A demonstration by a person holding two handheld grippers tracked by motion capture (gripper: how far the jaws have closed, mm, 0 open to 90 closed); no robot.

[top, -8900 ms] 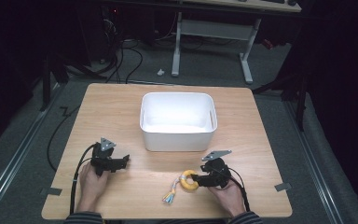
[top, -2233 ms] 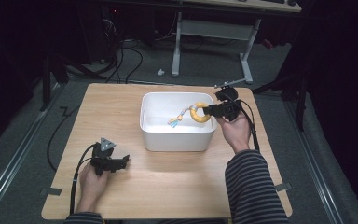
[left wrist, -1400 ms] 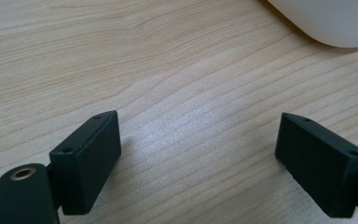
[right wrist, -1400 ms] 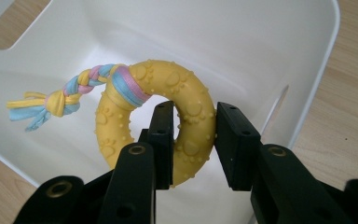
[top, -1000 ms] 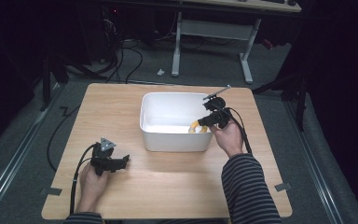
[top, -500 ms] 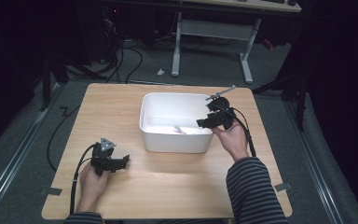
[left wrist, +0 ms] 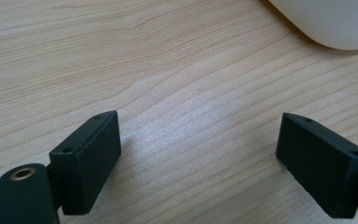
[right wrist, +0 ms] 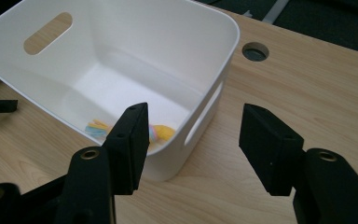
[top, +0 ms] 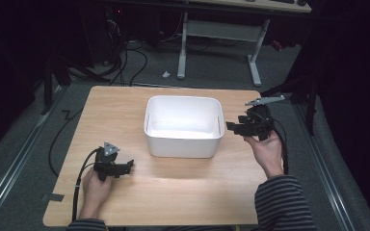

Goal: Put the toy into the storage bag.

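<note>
Right gripper view, yellow toy inside bin

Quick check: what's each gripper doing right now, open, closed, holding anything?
Left gripper: open, empty, over the wooden table.
Right gripper: open, empty, jaws just opened; the yellow toy ring lies in the white plastic bin.

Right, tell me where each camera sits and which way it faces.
High view: above the person's side, facing forward and down on the table; both forearms, left gripper, right gripper.
Left gripper view: on that gripper, facing bare tabletop; its open fingers.
Right gripper view: on that gripper, facing the white bin holding a colourful toy; empty fingers.
Shared: bin, table.
</note>
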